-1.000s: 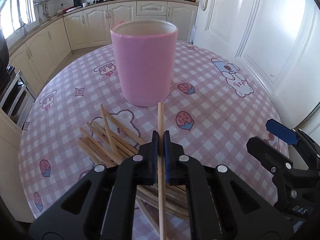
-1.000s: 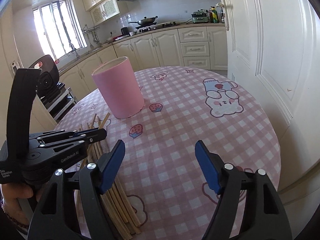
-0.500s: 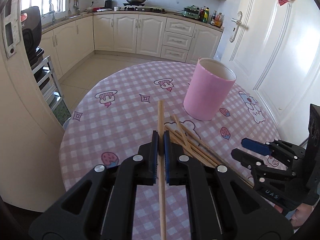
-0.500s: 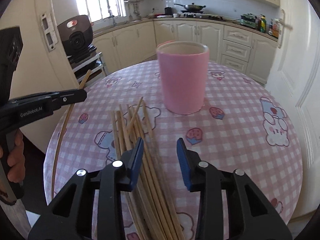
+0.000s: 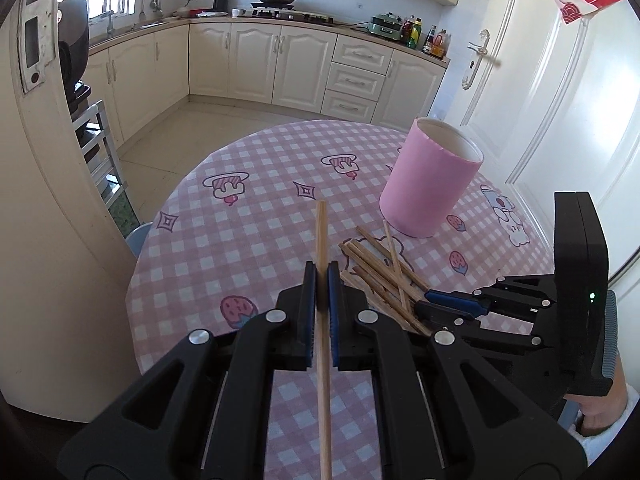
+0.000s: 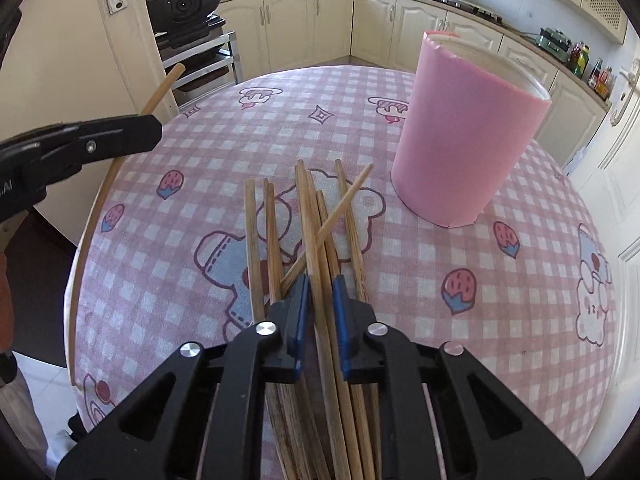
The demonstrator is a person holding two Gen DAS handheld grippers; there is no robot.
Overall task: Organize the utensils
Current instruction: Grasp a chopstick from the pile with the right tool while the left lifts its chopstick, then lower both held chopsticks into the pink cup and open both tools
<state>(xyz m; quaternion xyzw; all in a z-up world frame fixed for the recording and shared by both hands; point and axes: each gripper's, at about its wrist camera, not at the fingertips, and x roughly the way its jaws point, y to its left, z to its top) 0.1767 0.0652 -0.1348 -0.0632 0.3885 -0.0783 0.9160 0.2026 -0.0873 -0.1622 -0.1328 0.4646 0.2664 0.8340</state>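
One chopstick (image 5: 321, 240) is gripped by the left tongs (image 5: 321, 280); the right tongs (image 6: 321, 300), nearly closed, straddle the chopstick pile (image 6: 304, 220) beside the pink holder (image 6: 464, 128), so a full pinch is judged next.

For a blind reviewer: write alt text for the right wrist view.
The right gripper straddles a chopstick in the chopstick pile on a pink checked tablecloth, jaws narrowed but not visibly clamped. A pink cylinder stands behind; at left, the left gripper holds one chopstick.
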